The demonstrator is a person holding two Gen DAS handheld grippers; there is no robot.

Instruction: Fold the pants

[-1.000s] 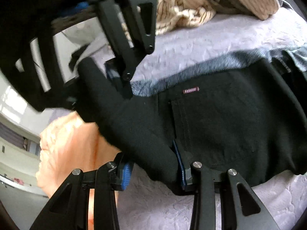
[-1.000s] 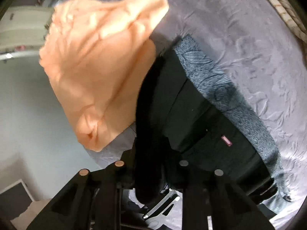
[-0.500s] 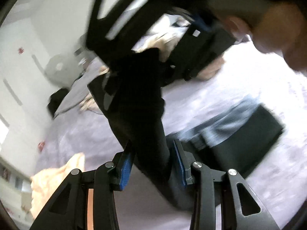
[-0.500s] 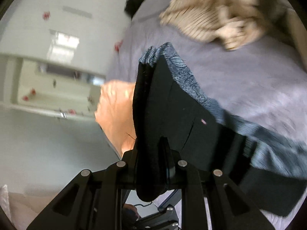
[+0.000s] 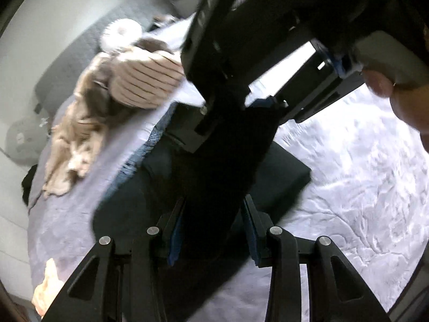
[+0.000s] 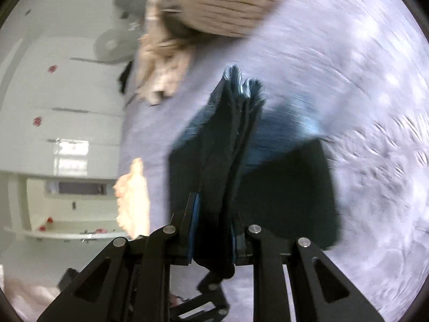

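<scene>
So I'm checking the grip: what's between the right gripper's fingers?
A bunched fold of the black pants fills the gap, seen in the right wrist view.

Home bedroom, lilac bedspread point(image 5: 362, 187), heaped laundry point(image 5: 112, 102), white cupboards point(image 6: 67, 112)

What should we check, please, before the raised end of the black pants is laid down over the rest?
1. Left claw clamped on pants: ok.
2. Right claw clamped on pants: ok.
3. Held edge neat: not ok; layers bunch between the right claw's pads.
4. Lower part flat on bedspread: cannot tell, blurred.
5. Striped beige garment clear of pants: ok.
6. Orange cloth clear: ok.
</scene>
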